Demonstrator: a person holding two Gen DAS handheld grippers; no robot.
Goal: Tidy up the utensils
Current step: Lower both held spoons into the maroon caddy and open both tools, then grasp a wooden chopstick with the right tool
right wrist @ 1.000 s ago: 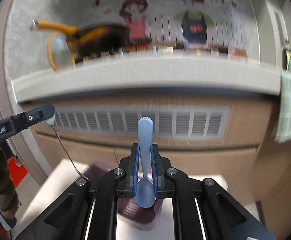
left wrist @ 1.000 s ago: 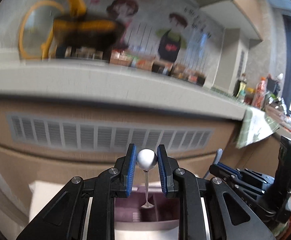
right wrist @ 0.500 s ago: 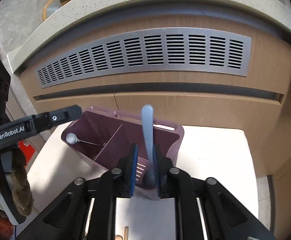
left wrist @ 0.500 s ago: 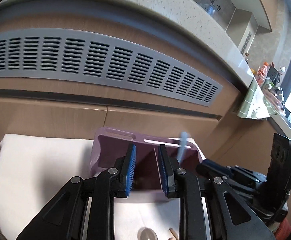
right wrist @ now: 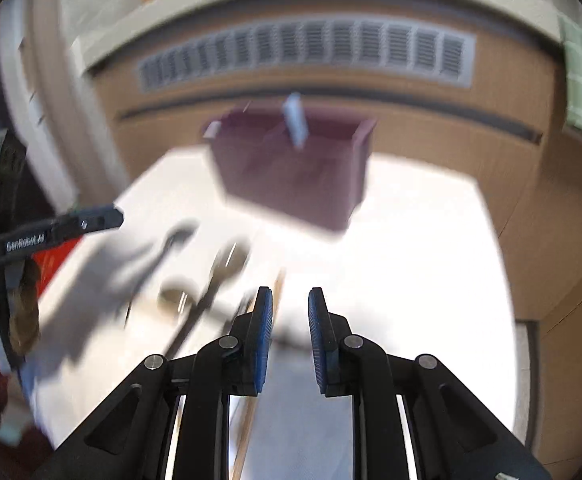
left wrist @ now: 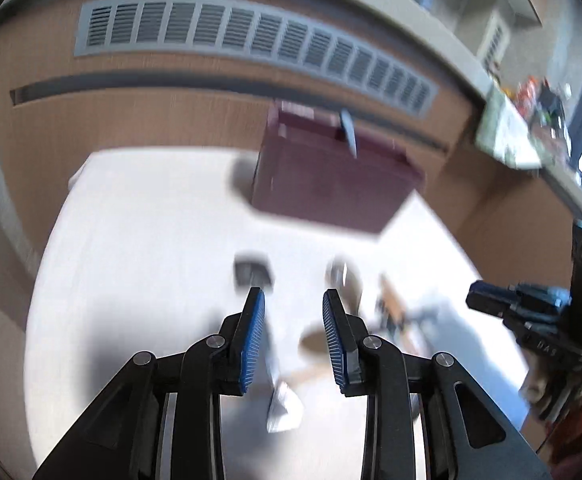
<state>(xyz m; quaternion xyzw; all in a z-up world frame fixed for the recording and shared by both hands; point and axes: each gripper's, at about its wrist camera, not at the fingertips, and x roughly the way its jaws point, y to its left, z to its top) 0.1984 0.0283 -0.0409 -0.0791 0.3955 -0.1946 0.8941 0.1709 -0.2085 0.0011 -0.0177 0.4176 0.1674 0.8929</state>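
Blue-padded left gripper [left wrist: 293, 334] and right gripper [right wrist: 289, 336] both spread, empty. Loose utensils [right wrist: 211, 280] scattered just beyond fingertips on white table [left wrist: 151, 220]. Purple caddy [left wrist: 331, 184] farther ahead, pale spoon [left wrist: 348, 134] standing inside. Risk: overlapping handles, grabbing two together.

Mounted behind each hand-held gripper, angled down over the white tabletop [left wrist: 151, 240], facing the cabinet, sharing the maroon caddy [left wrist: 331, 184] and scattered utensils.

A dark maroon plastic utensil caddy [left wrist: 331, 184] stands on a white table top [left wrist: 151, 240], with a pale blue plastic spoon handle [right wrist: 295, 120] rising from it. Behind runs tan wood panelling [right wrist: 431, 120] with a grey slatted vent [left wrist: 251, 44]. The black grippers carry blue ribbed pads [left wrist: 253, 340]. A green-and-white cloth [right wrist: 581, 80], seemingly checked, hangs at the right edge.
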